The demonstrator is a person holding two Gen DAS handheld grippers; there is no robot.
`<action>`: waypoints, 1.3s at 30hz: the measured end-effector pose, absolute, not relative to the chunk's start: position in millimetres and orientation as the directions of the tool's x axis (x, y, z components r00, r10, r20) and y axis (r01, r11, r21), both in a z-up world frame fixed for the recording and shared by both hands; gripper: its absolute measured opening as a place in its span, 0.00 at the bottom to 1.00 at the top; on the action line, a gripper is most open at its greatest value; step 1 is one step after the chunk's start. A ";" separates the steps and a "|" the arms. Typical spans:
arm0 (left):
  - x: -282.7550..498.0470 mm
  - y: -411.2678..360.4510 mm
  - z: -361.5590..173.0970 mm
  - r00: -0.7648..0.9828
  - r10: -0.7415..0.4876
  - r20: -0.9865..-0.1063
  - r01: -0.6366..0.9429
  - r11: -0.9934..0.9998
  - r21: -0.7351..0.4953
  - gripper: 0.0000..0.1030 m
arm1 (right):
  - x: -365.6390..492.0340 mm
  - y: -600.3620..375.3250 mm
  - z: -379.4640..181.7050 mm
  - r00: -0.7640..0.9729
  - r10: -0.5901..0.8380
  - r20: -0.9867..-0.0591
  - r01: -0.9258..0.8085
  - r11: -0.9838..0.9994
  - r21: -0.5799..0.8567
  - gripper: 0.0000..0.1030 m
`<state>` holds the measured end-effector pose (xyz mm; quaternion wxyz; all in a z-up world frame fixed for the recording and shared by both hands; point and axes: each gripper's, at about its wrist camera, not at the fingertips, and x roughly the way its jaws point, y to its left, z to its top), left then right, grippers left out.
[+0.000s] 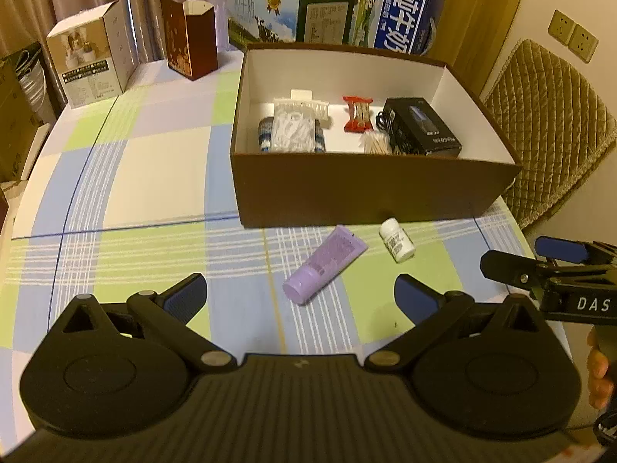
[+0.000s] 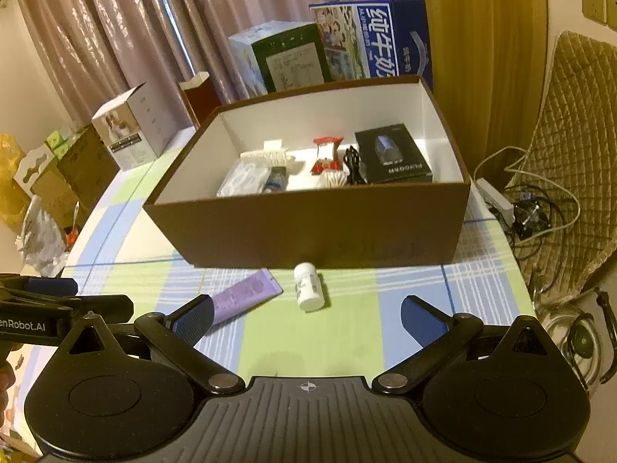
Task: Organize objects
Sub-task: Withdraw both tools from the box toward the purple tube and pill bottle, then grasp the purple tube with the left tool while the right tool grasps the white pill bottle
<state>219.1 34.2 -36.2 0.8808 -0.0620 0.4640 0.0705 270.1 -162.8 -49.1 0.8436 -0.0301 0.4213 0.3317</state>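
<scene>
A purple tube and a small white bottle lie on the checked tablecloth just in front of a brown open box. Inside the box sit a black carton, a red snack pack, a white comb, a clear packet and cotton swabs. My left gripper is open, hovering short of the tube. My right gripper is open, just short of the bottle, empty.
Milk cartons stand behind the box. A white carton and a dark red carton stand at the far left. A padded chair is at the right, with cables beside it.
</scene>
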 end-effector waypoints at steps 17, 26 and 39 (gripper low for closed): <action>216.9 32.8 -69.4 0.508 0.058 -0.859 -0.168 0.985 -0.033 0.99 | 268.1 -160.8 -86.1 0.399 0.479 -0.782 -0.573 0.796 0.195 0.97; 226.3 33.1 -89.8 0.505 0.046 -0.862 -0.136 0.990 -0.027 0.89 | 274.1 -152.7 -97.5 0.405 0.489 -0.772 -0.606 0.776 0.174 0.83; 267.7 29.0 -125.3 0.483 0.013 -0.876 -0.004 1.000 0.012 0.71 | 293.9 -143.1 -114.5 0.388 0.474 -0.791 -0.609 0.776 0.166 0.73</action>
